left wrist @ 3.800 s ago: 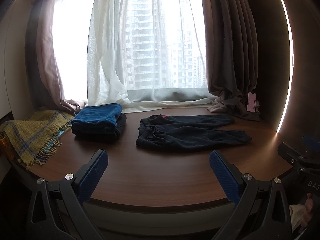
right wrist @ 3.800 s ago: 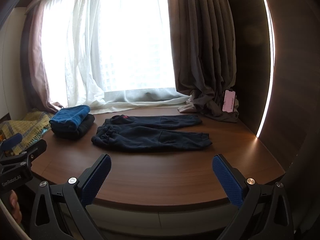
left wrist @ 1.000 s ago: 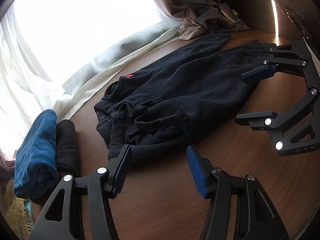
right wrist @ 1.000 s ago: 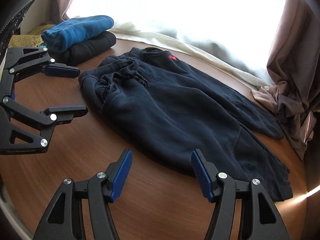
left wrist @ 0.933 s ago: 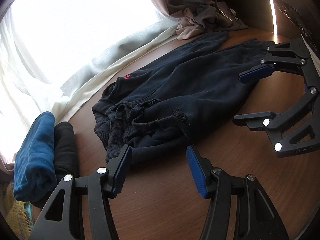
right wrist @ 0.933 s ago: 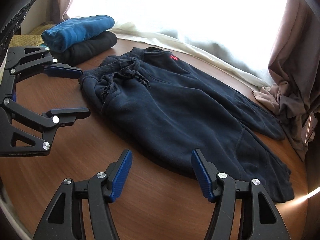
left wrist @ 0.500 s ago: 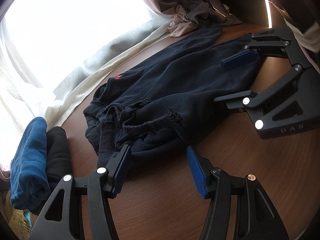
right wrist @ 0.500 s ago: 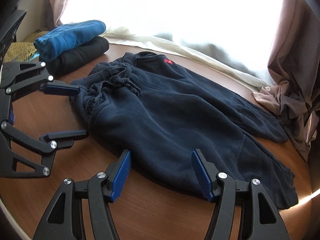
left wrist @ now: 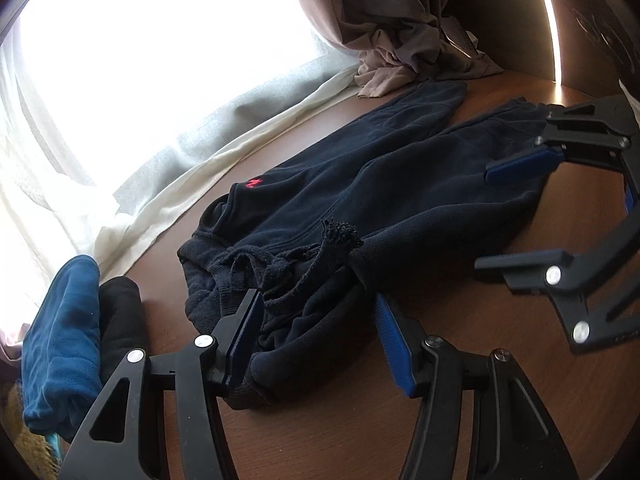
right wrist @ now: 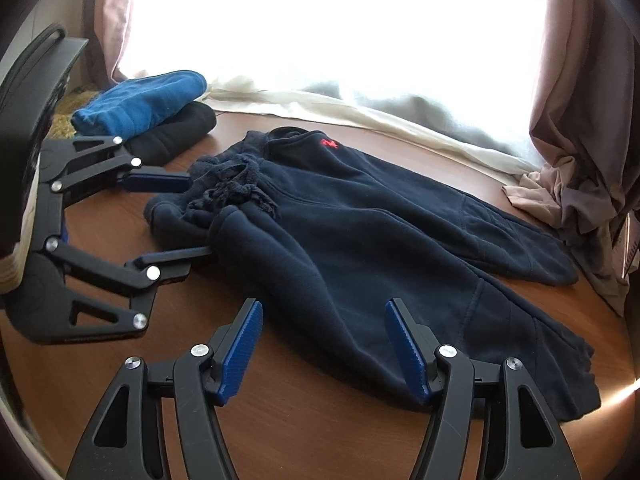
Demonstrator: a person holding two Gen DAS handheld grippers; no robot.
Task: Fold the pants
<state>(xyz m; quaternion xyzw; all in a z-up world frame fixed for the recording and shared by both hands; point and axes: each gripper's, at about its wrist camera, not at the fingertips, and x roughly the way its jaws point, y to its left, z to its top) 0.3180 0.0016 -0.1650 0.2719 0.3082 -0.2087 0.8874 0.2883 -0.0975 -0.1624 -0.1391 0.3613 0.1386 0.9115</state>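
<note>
On the wooden table (right wrist: pixel 320 432), dark navy pants (right wrist: pixel 360 232) lie flat, waistband toward the folded blue and black clothes (right wrist: pixel 148 112), legs toward the curtain (right wrist: pixel 592 120). Left gripper (left wrist: pixel 320 336), jaws apart, straddles the bunched waistband, possibly touching it. Right gripper (right wrist: pixel 324 344), jaws apart too, sits at the near leg's edge.

Navy pants (right wrist: pixel 360 240) flat on table, legs splayed, waistband bunched.
</note>
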